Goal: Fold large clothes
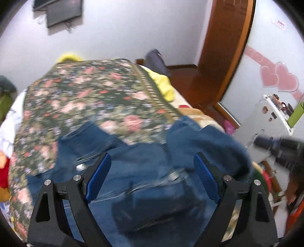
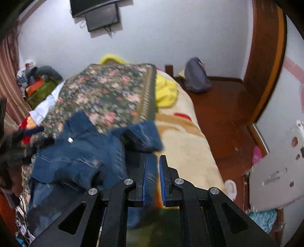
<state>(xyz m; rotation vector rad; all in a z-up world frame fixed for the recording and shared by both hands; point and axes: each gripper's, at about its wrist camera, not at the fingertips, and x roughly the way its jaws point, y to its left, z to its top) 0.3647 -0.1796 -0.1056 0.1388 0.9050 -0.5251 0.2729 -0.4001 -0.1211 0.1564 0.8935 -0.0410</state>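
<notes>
A blue denim jacket lies crumpled on the near end of a bed, partly on a dark floral blanket and partly over the cream bedcover beside it. Both views are smeared by motion, so fine detail of the cloth is hard to read. A metal button shows on the jacket's upper part, and one cuffed sleeve end lies toward the cream side.

The left tongs stand released, their blue pads wide apart above the denim, with the jacket filling the space under and between them; the pads press on nothing that can be seen. The right tongs are clenched, blue pads drawn close together, and a strip of denim runs between them at the jacket's edge, so they appear to be grasping the jacket there, though the blur keeps the contact from being clear.

Farther up the bed a yellow cloth lies bunched just beside the blanket's border. A grey bag sits on the wooden floor near the wall, well apart from the jacket. A dark screen hangs on the wall above the head of the bed
</notes>
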